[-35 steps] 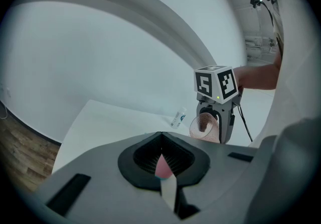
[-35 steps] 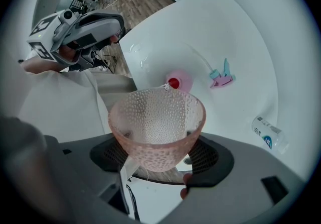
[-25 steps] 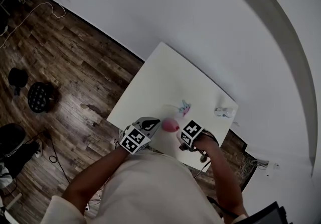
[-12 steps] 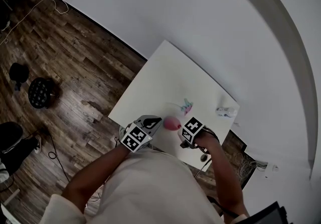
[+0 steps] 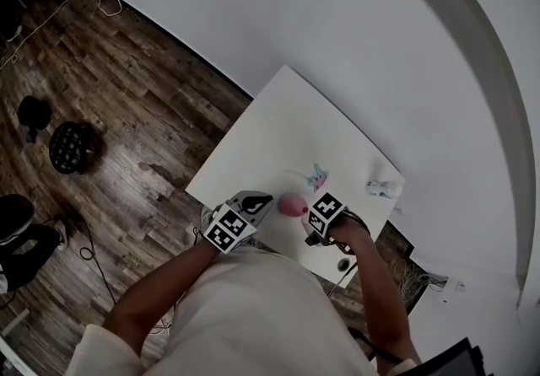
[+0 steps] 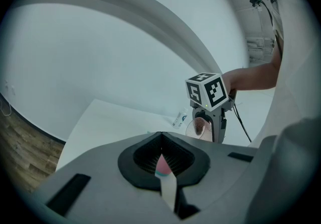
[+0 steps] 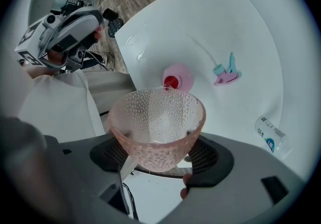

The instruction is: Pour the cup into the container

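**A:** What does the head view show?

**B:** A white table [image 5: 287, 121] fills the middle of the frame, with a wood floor [image 5: 126, 113] to its left. Both tools are at the table's lower edge. The left gripper [image 5: 251, 206] is at lower centre and the right gripper [image 5: 314, 216] is just right of it. The pink container [image 5: 291, 205] stands on the table between them. Just above it lies a small teal and pink object [image 5: 316, 177], and a bottle [image 5: 381, 189] lies near the table's right corner.

**A:** And the left gripper view?

**B:** Its jaws are pressed together at the tips and grip nothing. Right of centre is the other tool's marker cube [image 6: 205, 90], with the cup [image 6: 199, 128] tilted just beneath it.

**A:** The right gripper view?

**B:** Low in the frame, the jaws pinch the dimpled pink glass cup from both sides. The cup's far rim overlaps the container at centre, which has red contents [image 7: 172, 82] in it. The bottle lies at lower right. The left gripper is at upper left, well apart from the container.
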